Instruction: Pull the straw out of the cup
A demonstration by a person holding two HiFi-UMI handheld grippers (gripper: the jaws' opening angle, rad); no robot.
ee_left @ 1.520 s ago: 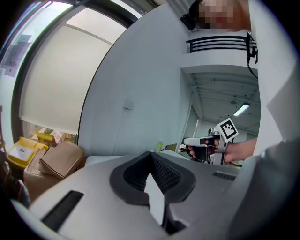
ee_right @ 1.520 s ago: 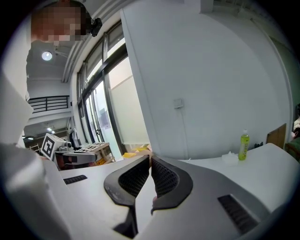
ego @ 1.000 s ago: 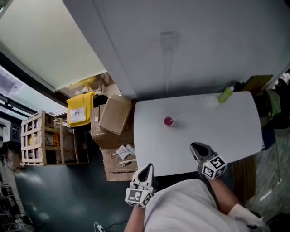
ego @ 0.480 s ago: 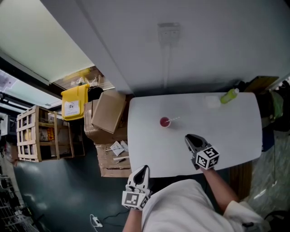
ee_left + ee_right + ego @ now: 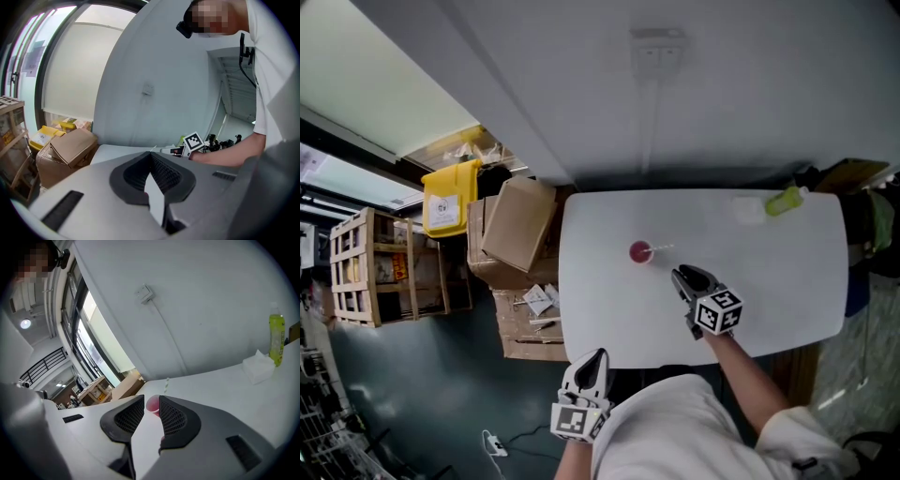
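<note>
right gripper [image 5: 683, 276] points out over the desk [image 5: 787, 281], jaws opening, empty; left gripper [image 5: 597, 357] hangs off the desk's near edge, jaws together.

One cup [image 5: 640, 251], one straw [image 5: 662, 247], one green bottle [image 5: 785, 200], one table [image 5: 769, 281].

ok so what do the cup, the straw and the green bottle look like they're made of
Cup: likely thin plastic or coated paper, pink and smooth; too small to settle. Straw: plastic or paper, a thin pale tube, finish unclear. Green bottle: probably plastic, glossy and see-through yellow-green.
</note>
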